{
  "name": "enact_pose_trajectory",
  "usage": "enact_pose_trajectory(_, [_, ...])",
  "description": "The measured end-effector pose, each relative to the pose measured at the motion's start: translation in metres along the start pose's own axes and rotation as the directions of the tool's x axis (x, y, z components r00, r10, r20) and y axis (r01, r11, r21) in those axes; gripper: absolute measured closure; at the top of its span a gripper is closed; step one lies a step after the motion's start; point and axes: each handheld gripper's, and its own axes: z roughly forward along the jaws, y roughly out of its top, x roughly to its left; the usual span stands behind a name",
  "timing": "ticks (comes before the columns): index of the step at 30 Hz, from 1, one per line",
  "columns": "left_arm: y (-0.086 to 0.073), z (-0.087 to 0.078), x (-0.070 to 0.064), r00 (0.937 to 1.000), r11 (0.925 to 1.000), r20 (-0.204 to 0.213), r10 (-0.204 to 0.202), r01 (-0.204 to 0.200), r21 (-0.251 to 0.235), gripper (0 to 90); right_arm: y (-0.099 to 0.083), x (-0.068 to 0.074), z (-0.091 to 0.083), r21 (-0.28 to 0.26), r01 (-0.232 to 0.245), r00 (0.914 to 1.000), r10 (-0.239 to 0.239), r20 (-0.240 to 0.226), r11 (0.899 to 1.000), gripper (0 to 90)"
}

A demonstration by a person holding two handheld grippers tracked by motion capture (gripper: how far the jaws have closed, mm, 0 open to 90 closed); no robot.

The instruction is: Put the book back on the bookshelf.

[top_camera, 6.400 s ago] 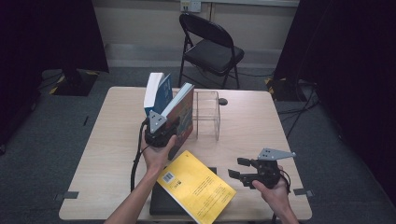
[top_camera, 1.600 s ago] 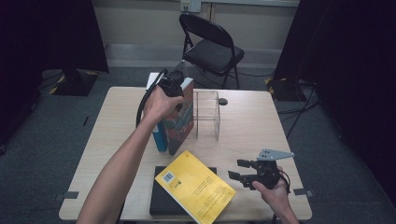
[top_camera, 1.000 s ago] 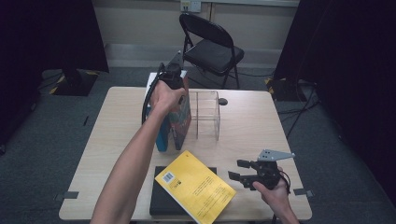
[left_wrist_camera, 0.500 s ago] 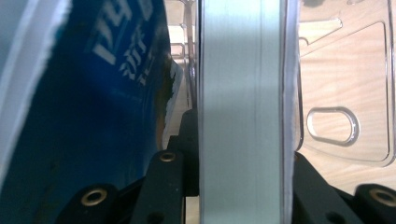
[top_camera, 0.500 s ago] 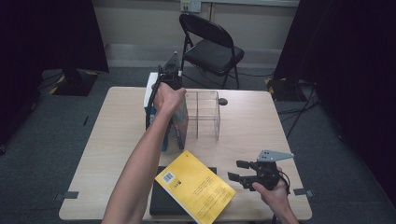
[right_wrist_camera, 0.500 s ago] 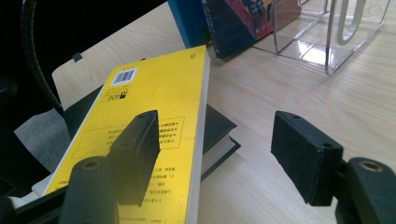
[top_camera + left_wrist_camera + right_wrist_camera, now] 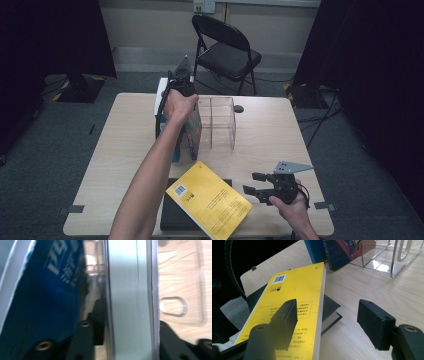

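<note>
Two books stand upright side by side against the left wall of a clear acrylic organizer (image 7: 220, 122): a blue-covered one (image 7: 176, 150) on the outside and a dark-covered one (image 7: 194, 135) next to the wall. My left gripper (image 7: 180, 82) reaches over their far top end. In the left gripper view its jaws (image 7: 130, 322) clamp the grey page block of the inner book (image 7: 127, 290), with the blue cover (image 7: 50, 302) to the left. My right gripper (image 7: 253, 182) rests open near the front right, beside a yellow book (image 7: 207, 200) lying on a black book (image 7: 172, 217).
A folding chair (image 7: 225, 50) stands beyond the table's far edge. A small dark object (image 7: 239, 108) lies behind the organizer. In the right gripper view the yellow book (image 7: 287, 305) overhangs the black book (image 7: 329, 307), with the organizer (image 7: 387, 257) farther off.
My left gripper has travelled from the near end of the upright books to their far top end, the arm stretching out over them. The right gripper has stayed still.
</note>
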Motion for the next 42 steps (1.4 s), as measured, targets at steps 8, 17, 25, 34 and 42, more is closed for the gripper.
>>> enact_pose_trajectory(8, [-0.003, -0.004, 0.001, 0.9991, 0.9983, 0.005, 0.042, -0.042, -0.04, 61.2, 0.0, 0.0, 0.002, 0.003, 0.001, 1.0, -0.001, -0.001, 1.0, 32.1])
enact_pose_trajectory(17, [-0.006, -0.008, 0.007, 0.9962, 0.9923, 0.019, 0.085, -0.083, -0.092, 55.8, -0.001, 0.0, 0.002, 0.006, -0.002, 1.0, 0.002, 0.0, 1.0, 32.1])
enact_pose_trajectory(25, [-0.011, -0.016, 0.008, 0.9871, 0.9757, 0.062, 0.148, -0.135, -0.172, 46.8, 0.0, 0.0, 0.002, 0.005, 0.001, 1.0, -0.001, -0.002, 1.0, 32.1])
enact_pose_trajectory(34, [-0.019, -0.024, 0.017, 0.9751, 0.946, 0.086, 0.204, -0.174, -0.274, 39.3, 0.0, 0.0, 0.003, 0.009, -0.001, 1.0, 0.001, -0.002, 1.0, 32.1])
enact_pose_trajectory(42, [-0.032, -0.024, 0.024, 0.9589, 0.9195, 0.122, 0.256, -0.203, -0.337, 41.7, 0.0, 0.001, 0.005, 0.015, 0.001, 1.0, -0.001, -0.003, 1.0, 32.1])
